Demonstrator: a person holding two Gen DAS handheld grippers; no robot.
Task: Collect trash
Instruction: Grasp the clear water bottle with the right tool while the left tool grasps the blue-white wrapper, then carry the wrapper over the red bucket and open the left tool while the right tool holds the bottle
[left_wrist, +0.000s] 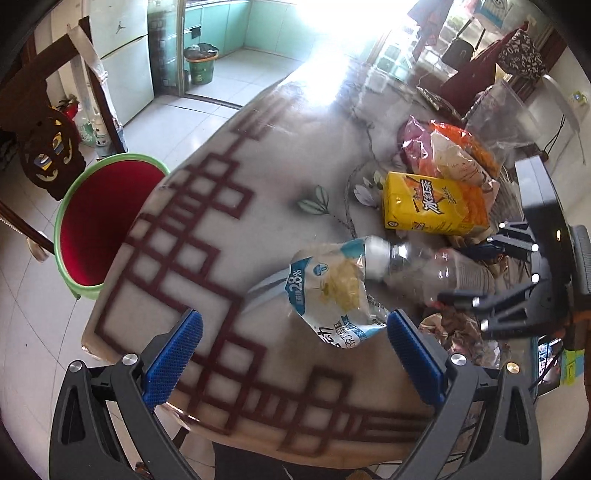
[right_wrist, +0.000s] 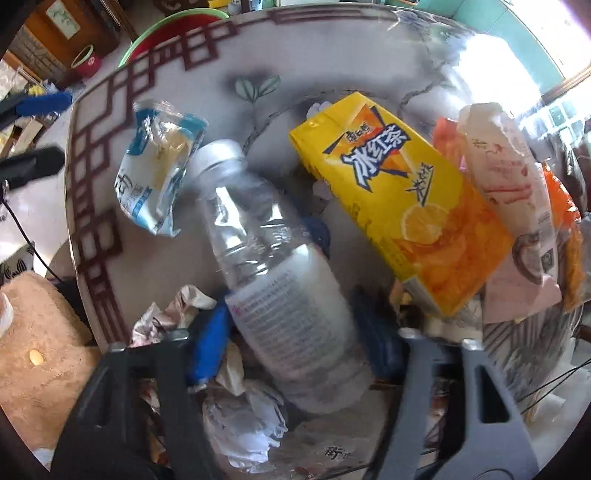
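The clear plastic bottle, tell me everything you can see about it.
The clear plastic bottle lies on its side on the table, looking empty and slightly dented, with a white cap and a pale printed label round its lower half. The right tongs bracket its labelled body with blue pads; whether they squeeze it is unclear. Its cap end touches the blue-and-white wrapper; crumpled paper lies beside its base.

A pale green fridge (left_wrist: 125, 62) stands beyond the patterned table (left_wrist: 207, 206) (carved wooden chair (left_wrist: 44, 147) to its left)

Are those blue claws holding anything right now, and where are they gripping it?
The right gripper clamps the clear plastic bottle around its labelled lower body. The left gripper is open and holds nothing.
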